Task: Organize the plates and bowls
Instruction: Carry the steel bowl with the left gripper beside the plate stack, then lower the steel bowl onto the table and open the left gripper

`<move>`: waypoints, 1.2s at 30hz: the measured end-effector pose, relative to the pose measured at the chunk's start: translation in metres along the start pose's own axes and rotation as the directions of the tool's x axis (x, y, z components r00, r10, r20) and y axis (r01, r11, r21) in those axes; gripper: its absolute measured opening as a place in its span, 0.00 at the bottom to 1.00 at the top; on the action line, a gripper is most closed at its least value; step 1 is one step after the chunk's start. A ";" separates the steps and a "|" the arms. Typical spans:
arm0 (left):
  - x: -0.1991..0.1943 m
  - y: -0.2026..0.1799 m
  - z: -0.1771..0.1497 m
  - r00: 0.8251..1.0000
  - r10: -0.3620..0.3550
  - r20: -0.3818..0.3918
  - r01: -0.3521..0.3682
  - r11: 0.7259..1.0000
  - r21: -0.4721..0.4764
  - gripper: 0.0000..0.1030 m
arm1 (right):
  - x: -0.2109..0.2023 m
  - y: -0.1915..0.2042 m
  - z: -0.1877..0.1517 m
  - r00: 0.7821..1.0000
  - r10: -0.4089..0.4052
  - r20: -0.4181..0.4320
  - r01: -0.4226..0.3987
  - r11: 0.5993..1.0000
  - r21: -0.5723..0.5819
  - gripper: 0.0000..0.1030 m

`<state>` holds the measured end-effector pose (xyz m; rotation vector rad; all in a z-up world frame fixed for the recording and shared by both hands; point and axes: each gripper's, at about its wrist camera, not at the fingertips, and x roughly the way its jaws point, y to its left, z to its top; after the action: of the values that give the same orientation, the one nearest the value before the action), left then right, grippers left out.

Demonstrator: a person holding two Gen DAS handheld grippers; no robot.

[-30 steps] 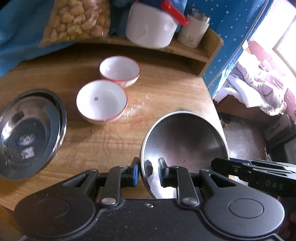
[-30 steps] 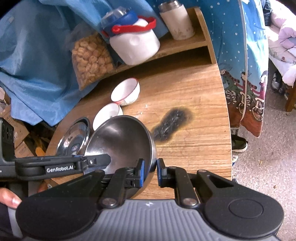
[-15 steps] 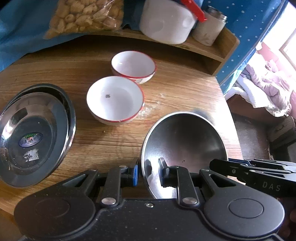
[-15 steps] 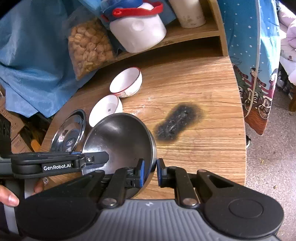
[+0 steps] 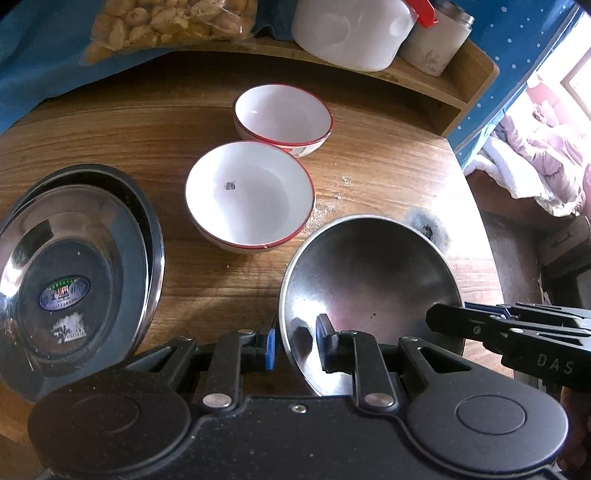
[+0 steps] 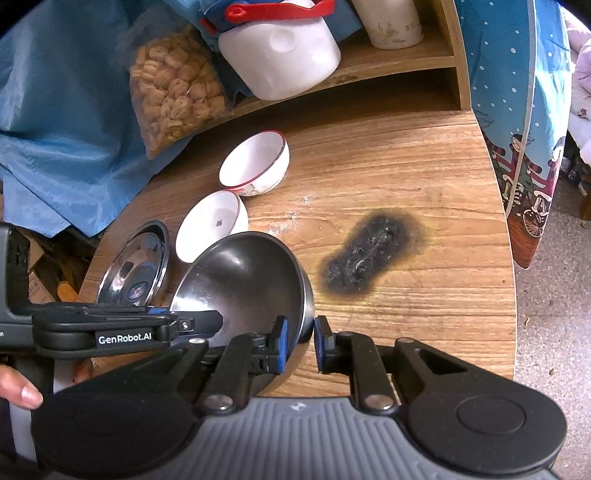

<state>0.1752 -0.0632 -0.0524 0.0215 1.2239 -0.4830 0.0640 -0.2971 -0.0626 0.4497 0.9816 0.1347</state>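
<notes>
A steel bowl (image 5: 369, 280) is held between both grippers over the wooden table (image 5: 388, 173). My left gripper (image 5: 295, 343) is shut on its left rim. My right gripper (image 6: 299, 341) is shut on its right rim, and it also shows in the left wrist view (image 5: 480, 325). The bowl also shows in the right wrist view (image 6: 243, 280). Two white bowls with red rims stand beyond it, a near one (image 5: 249, 197) and a far one (image 5: 283, 118). Stacked steel plates (image 5: 70, 273) lie at the left.
A burnt black patch (image 6: 373, 254) marks the table right of the steel bowl. A wooden shelf (image 5: 443, 77) at the back carries a white jug (image 5: 351, 29), a bag of snacks (image 5: 166, 18) and a cup (image 5: 436, 40). The table edge drops off at the right.
Both grippers and the steel bowl have moved forward toward the white bowls and the shelf. Both grips on the bowl hold as before.
</notes>
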 end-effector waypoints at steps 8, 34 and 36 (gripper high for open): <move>-0.029 0.007 0.014 0.999 0.039 0.027 -0.040 0.998 0.048 0.66 | -0.011 0.007 0.009 0.998 -0.022 0.064 0.024 0.999 -0.025 0.40; -0.058 0.076 0.031 0.986 0.050 0.159 -0.031 0.992 -0.125 0.99 | -0.010 0.033 0.025 0.989 -0.104 0.109 0.109 0.993 -0.037 1.00; -0.056 0.082 0.037 0.984 0.044 0.171 -0.022 0.991 -0.129 0.99 | -0.009 0.037 0.025 0.986 -0.124 0.107 0.129 0.991 -0.036 1.00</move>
<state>0.2242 0.0202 -0.0089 -0.1061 1.0788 -0.3693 0.0833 -0.2744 -0.0282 0.3510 0.9000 0.0173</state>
